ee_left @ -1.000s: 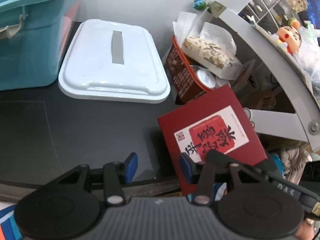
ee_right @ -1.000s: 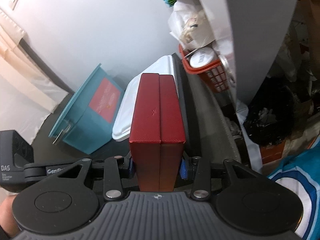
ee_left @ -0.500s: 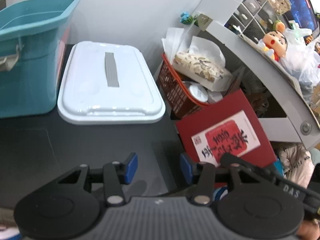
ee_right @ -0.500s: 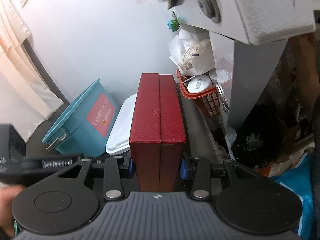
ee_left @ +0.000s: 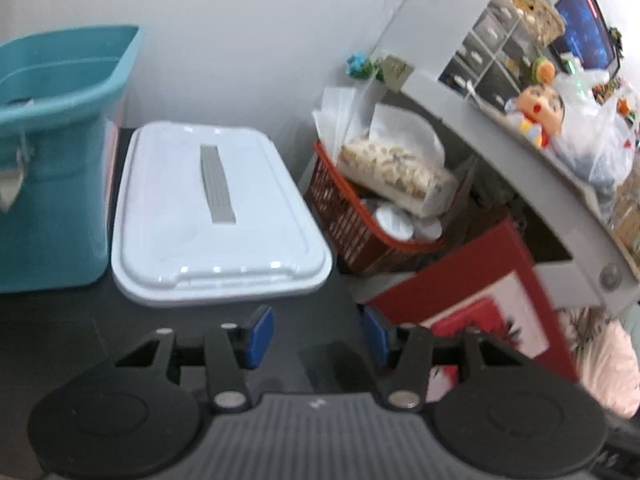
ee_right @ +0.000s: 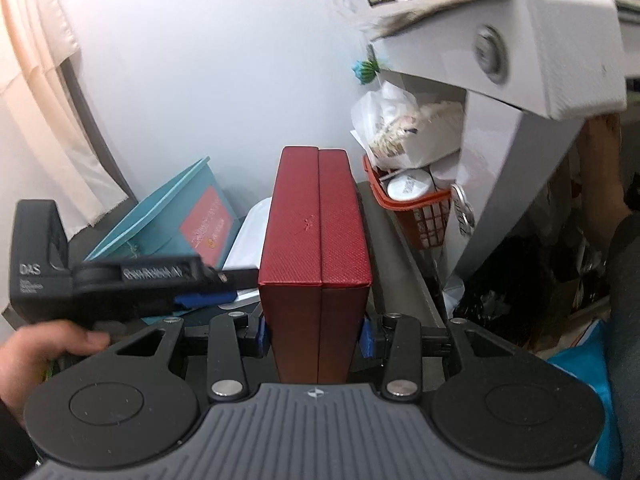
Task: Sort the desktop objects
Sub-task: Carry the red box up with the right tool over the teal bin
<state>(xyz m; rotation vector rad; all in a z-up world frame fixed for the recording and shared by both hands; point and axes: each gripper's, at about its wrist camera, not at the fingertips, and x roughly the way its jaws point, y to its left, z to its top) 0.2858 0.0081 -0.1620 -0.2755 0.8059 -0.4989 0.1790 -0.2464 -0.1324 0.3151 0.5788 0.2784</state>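
Note:
My right gripper is shut on a dark red box, clamping it edge-on at its near end. In the left wrist view that red box hangs tilted at the right, showing its white and red label. My left gripper hovers over the dark desk; its jaws are opening and nothing is between the blue pads. From the right wrist view, the left gripper reaches in from the left, held by a hand.
A white lid lies beside a teal bin at the back. A red basket stuffed with packets stands right of the lid. A grey shelf edge juts out just above and to the right of the box.
The red box has risen and shifted right, away from the left gripper. The left jaws have widened a little. The right view has climbed toward the shelf edge.

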